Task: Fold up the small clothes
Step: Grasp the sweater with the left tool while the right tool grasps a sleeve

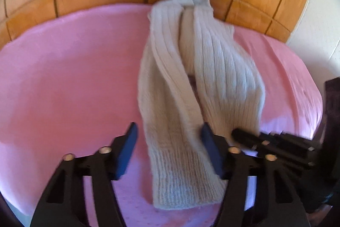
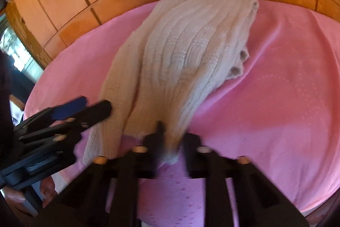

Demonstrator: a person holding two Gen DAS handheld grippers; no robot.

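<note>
Peeking only in the right view, buttons [image 2: 235, 71] edge the sweater [image 2: 180, 50].

We are finding the right gripper [image 2: 167, 139] smeared by motion blur, its fingertips merging with the cream knitted garment [image 2: 180, 52]; its own arms are hiding the hem's near end, and the pink cloth [image 2: 276, 99] is running past the frame's lower edge

Each black gripper [image 1: 169, 148] has blue pads [image 1: 127, 152], apparently brass-coloured pins.
</note>
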